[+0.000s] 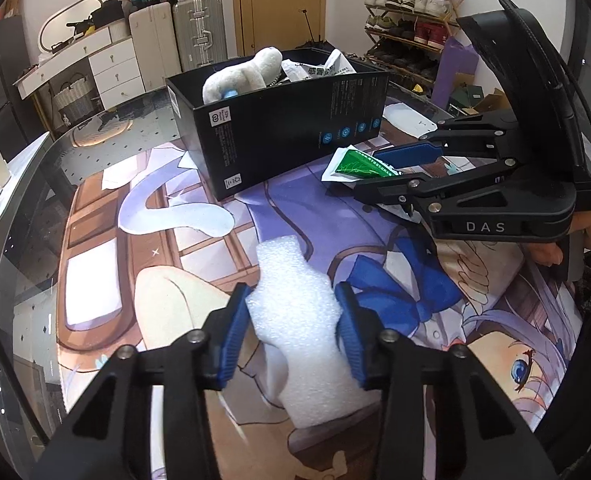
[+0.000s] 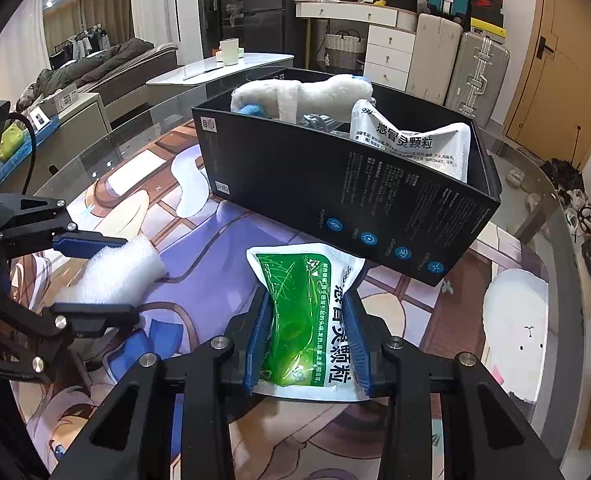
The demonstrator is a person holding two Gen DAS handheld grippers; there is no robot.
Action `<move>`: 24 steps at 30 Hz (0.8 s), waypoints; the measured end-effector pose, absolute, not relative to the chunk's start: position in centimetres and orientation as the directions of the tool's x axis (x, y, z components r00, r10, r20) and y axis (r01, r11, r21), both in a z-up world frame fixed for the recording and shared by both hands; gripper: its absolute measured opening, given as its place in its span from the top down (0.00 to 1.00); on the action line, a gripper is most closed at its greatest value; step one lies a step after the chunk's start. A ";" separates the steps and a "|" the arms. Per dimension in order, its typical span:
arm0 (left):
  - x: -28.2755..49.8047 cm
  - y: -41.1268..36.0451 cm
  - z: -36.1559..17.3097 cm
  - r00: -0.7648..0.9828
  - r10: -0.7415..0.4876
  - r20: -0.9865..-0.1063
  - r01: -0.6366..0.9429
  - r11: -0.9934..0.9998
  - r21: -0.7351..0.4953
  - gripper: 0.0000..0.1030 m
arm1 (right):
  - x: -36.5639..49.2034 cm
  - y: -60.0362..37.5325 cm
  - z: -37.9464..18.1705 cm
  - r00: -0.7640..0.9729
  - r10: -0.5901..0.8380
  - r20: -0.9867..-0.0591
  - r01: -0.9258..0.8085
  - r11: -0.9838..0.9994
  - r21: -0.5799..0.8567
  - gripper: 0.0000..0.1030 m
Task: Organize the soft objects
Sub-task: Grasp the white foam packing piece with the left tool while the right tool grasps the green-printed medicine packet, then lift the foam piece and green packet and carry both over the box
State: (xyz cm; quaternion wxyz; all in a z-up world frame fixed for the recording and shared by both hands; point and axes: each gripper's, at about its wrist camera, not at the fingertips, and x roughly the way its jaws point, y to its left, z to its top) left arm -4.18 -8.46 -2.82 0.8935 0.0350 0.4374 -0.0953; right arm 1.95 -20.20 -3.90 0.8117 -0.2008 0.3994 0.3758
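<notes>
White foam block [image 1: 295, 312], item 1, sits pinched between the 2 blue pads of my left gripper [image 1: 293, 334], jaws closed against its sides; from the right wrist view the same foam block [image 2: 111, 276] is seen held just above the printed mat [image 1: 199, 216]. Item 2, a green and white granule sachet [image 2: 307, 312], is clamped between the blue fingers [image 2: 257, 332] of my right gripper [image 2: 307, 344], jaws narrowed until the packet buckles slightly at the waist; its far end points toward the box. From the left wrist view my right gripper [image 1: 379, 172] shows side-on with the sachet [image 1: 355, 166] gripped at its tips, close beside the box's near corner. Item 3, the mat, carries an anime illustration in purple, blue and tan, and lies under both tools on a glass tabletop [image 1: 107, 132]. Item 4, a black cardboard box [image 2: 347, 200], open-topped, stands on the mat just beyond the sachet. Contents logged inside the box: 1 white plush toy [image 2: 299, 96] with a blue patch, lying along the far side, and 1 more white sachet [image 2: 415, 140] with black print, leaning at the right end. Beyond the table I note 2 suitcases [image 1: 175, 36], a white drawer unit [image 1: 111, 68], a shoe rack [image 1: 411, 12] and a wooden door [image 1: 279, 0].
</notes>
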 end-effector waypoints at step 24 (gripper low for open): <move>-3.9 -7.2 -0.5 0.649 -0.096 -0.755 0.119 0.993 -0.023 0.64 | 0.1 -20.3 -1.6 0.435 0.448 -0.781 -0.772 0.632 -0.068 0.67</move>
